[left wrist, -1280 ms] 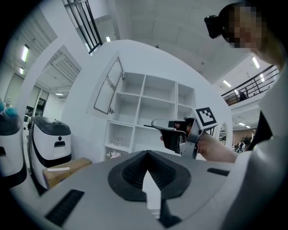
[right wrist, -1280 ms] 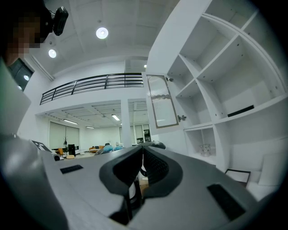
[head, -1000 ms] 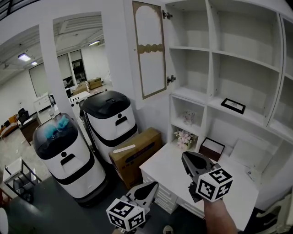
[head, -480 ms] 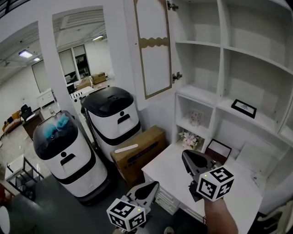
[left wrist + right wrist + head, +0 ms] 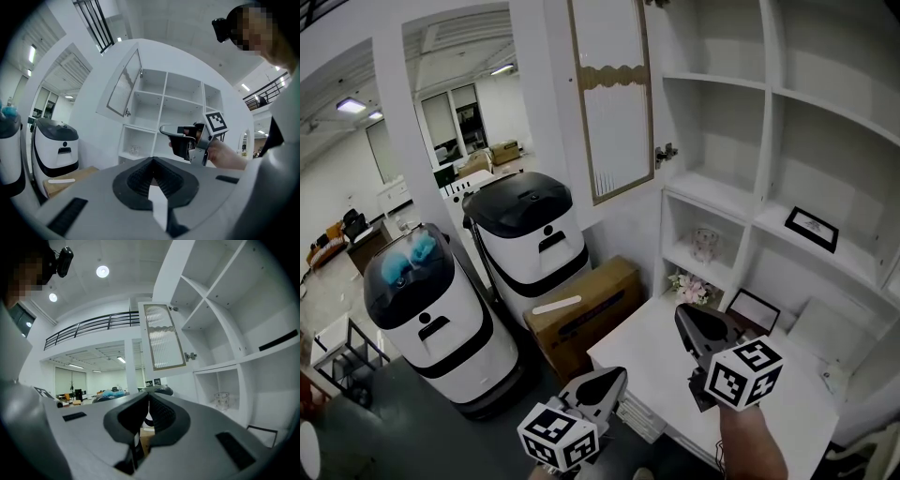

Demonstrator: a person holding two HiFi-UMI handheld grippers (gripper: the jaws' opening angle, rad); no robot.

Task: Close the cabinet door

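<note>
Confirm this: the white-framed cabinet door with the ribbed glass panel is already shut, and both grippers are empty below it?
Wrong on the door: the white-framed cabinet door with the ribbed glass panel stands swung open, as the head view shows. The left gripper and right gripper are empty below it.

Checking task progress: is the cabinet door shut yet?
No, the cabinet door stands swung wide open, well clear of the shelves.
</note>
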